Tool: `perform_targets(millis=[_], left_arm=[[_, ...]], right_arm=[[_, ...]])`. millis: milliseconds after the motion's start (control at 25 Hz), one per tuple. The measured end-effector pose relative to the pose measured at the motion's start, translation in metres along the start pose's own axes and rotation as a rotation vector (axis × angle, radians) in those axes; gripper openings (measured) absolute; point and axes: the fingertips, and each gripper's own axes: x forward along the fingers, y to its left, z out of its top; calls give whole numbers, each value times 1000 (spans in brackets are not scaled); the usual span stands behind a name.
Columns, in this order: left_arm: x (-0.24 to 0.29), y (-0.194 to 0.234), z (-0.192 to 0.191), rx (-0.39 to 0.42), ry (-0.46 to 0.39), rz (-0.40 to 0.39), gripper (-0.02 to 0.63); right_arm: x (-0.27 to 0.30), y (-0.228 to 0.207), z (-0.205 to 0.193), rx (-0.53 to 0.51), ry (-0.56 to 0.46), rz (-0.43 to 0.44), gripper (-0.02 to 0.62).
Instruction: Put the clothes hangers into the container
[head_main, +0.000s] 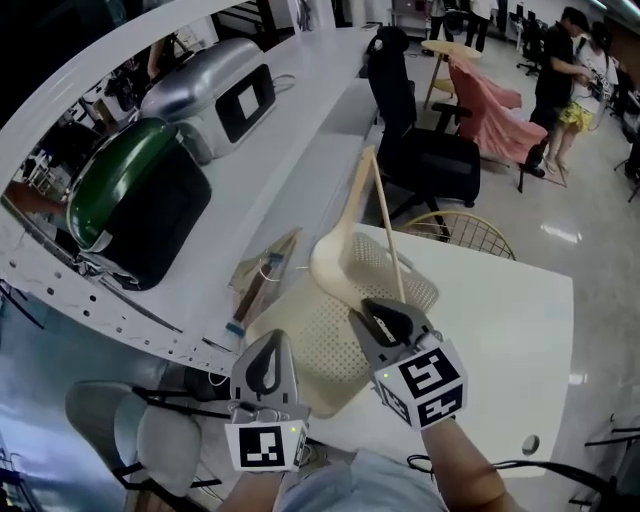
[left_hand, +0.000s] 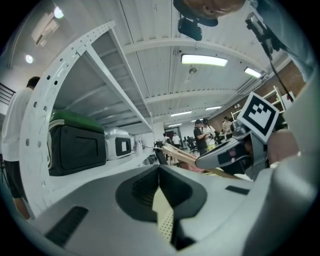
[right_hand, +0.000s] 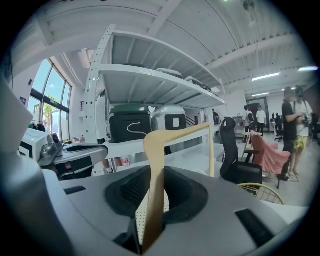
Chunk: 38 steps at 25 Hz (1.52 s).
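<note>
A beige perforated container (head_main: 320, 345) hangs partly over the white table's left edge, between my two grippers. My left gripper (head_main: 270, 345) is shut on its near left rim; a beige strip of the container (left_hand: 164, 222) shows between the closed jaws of the left gripper (left_hand: 160, 190). My right gripper (head_main: 385, 312) is shut on a pale wooden hanger (head_main: 345, 250), which stands up over the container. In the right gripper view that hanger (right_hand: 155, 175) rises from the right gripper (right_hand: 155, 200), with the perforated wall (right_hand: 145, 212) behind it. A second wooden hanger (head_main: 262, 278) lies at the container's far left edge.
The white table (head_main: 490, 330) runs to the right. On the left, a white shelf rack holds a green-topped black case (head_main: 130, 200) and a silver case (head_main: 215, 90). A black office chair (head_main: 420, 140) and a gold wire chair (head_main: 465, 235) stand beyond the table. A grey chair (head_main: 150, 430) is lower left.
</note>
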Motion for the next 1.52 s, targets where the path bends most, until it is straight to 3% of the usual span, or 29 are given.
perform_targets(millis=[280,640,1000,1160,1520], left_arm=[[20,14,-2,-53,-7,-95,12],[36,46,6,-55,-75,-218,12],[44,52,-2,-64,-74,-328,12],[50,56,-11,-56,-68,-347,12],[69,63,-26,-49,-59,-378,12]], right_arm=[[20,2,4,17,4,-81,91],[45,16,12,48,-17,-194,91],[68,23,-20,150,8,-252,91],[76,21,-32,176,42,-273,91],[92,7,-38,317,4,-293,91]])
